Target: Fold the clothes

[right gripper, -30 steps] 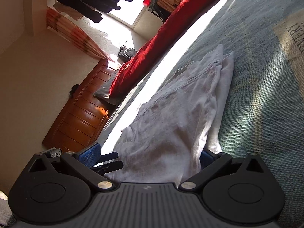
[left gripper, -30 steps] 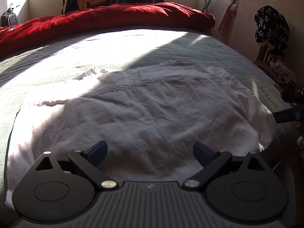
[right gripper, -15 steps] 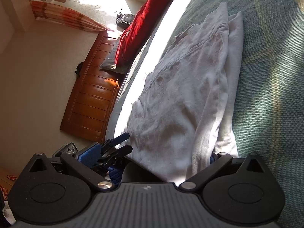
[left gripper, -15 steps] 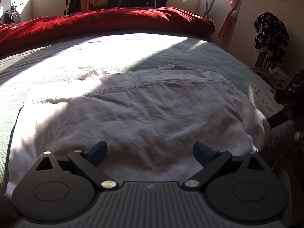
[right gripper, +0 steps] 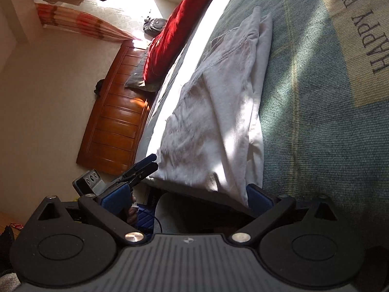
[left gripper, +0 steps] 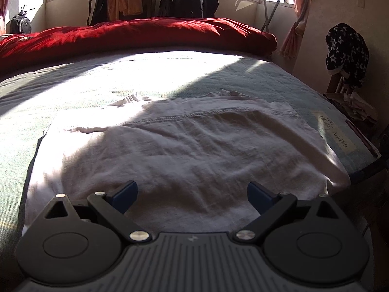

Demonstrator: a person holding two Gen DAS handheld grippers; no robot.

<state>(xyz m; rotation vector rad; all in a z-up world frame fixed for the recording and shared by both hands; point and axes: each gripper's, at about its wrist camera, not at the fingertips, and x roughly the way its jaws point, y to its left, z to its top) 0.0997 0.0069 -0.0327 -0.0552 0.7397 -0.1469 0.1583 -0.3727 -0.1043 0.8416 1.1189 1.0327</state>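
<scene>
White garment (left gripper: 184, 150), a pale shirt-like piece with a stitched seam across it, is seen from the left wrist view spread over the green-grey bedcover (left gripper: 121, 77), its near hem close to the bed's front edge and a band of sunlight falling across its far left part. The left gripper (left gripper: 192, 192) is held just above the near hem with its jaws spread wide and nothing between them. A red duvet (left gripper: 136, 34) is bunched along the far side of the bed, and a printed label (left gripper: 339, 131) is sewn into the cover to the right of the cloth.

From the right wrist view, the garment (right gripper: 214, 112) is shown edge-on, with at least two layers stacked along its right side. The right gripper (right gripper: 189, 194) is released too, one pad beside the cloth's corner, nothing clamped. The left gripper (right gripper: 143, 168) is visible at the opposite near corner, its fingers looking nearly closed from this angle.

Whether a fold has just been laid down or one is about to be taken up cannot be settled; the layered edge fits either. If a grip is taken, all layers at each corner are best pinched together, both corners lifted evenly, and the wrinkled middle kept taut so edges are matched rather than dragged.
</scene>
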